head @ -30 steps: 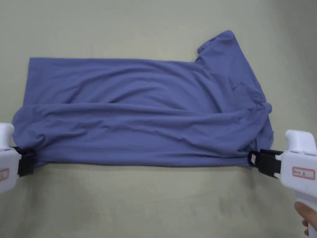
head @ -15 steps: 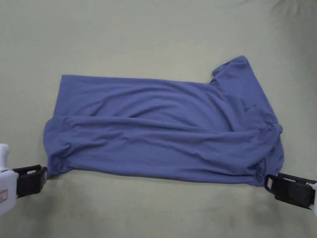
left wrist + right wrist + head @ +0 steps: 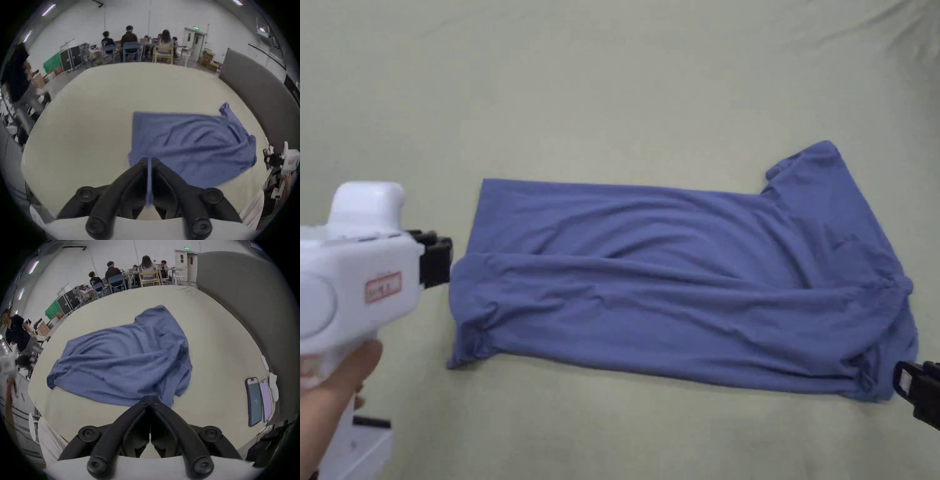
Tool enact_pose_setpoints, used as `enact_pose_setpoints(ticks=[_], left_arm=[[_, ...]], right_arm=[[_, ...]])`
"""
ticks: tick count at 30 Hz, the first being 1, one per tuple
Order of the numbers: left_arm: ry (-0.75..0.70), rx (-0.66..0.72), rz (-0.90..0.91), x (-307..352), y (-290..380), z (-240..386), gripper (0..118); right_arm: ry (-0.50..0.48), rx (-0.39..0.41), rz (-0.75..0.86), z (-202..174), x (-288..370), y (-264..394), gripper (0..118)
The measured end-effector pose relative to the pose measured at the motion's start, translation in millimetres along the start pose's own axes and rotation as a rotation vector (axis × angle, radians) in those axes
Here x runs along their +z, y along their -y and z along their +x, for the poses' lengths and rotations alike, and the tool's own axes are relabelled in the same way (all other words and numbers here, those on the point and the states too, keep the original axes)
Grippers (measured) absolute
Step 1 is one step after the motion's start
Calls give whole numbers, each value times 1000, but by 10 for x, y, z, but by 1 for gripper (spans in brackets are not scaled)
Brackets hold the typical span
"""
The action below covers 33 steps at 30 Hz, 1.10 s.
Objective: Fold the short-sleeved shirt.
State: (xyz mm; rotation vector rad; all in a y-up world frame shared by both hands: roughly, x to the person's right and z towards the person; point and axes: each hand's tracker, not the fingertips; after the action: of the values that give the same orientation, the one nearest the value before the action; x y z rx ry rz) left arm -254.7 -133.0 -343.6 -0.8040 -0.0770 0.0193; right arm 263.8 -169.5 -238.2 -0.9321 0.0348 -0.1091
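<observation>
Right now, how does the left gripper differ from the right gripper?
In the head view, the left gripper sits at the shirt's left edge, beside the folded-over layer; the right gripper sits just off its near right corner. The left gripper's jaws show a thin blue strip between them, possibly pinched cloth; the right gripper's jaws meet with nothing between. Both point toward the shirt.

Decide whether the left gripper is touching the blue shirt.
Cannot tell: in the head view the left gripper sits right at the blue shirt edge, no plain gap.
</observation>
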Motion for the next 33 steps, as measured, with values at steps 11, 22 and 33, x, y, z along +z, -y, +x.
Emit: enact_pose_setpoints(ticks=[11,22,33], left_arm=[[-149,-68,-285,-2346,-932,-134,85],[-71,-230,-326,-2452,-761,115,4],[6,-114,-66,-1291,-890,23,4]], right_arm=[[25,11,15,31,-149,-366,2],[-38,36,-74,-44,-644,-493,2],[-97,-77,-94,423,-1610,-2176,118]])
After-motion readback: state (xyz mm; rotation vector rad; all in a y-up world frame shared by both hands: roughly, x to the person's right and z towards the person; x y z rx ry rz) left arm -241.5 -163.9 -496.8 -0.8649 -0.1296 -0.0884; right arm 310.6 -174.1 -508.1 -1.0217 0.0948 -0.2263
